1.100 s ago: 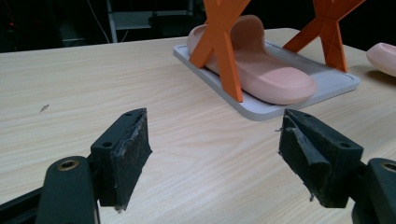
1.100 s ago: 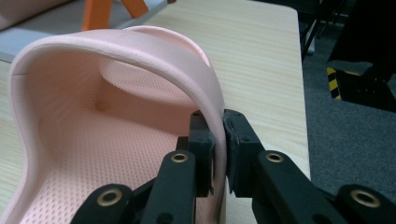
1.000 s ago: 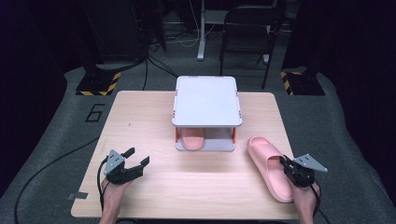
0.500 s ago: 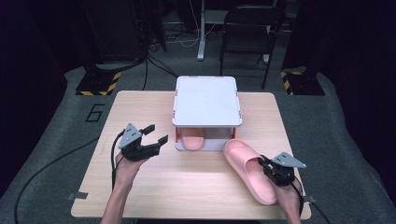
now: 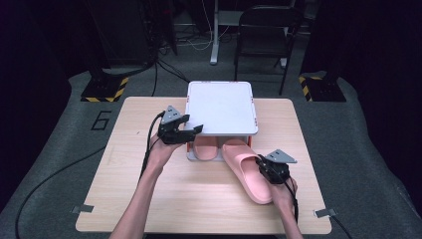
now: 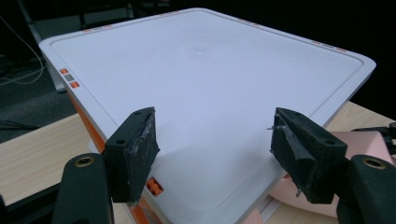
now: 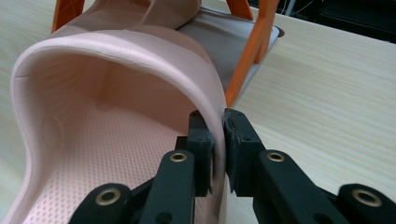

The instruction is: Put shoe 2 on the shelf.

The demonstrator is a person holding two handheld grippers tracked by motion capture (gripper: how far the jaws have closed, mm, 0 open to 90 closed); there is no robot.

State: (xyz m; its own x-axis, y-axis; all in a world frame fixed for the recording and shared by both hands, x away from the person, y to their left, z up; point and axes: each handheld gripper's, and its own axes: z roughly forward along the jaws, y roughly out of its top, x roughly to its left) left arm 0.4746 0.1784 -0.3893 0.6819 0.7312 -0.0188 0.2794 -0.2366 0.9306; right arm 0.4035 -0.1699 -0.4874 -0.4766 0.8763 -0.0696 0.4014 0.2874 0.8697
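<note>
Pale woodgrain table [image 5: 149, 189] bears foam slipper [image 5: 246, 172] (rounded, pink).

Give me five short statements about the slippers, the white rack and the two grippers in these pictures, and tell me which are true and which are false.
1. The right gripper is clamped on the side strap of a pink slipper. True.
2. The left gripper holds the other slipper. False: its jaws are open and empty, over the white rack.
3. A second pink slipper sits on the rack's lower shelf. True.
4. The held slipper is fully inside the rack. False: only its toe end reaches the rack; the heel lies out on the wooden table.
5. The rack's top holds a slipper. False: it is bare.
</note>
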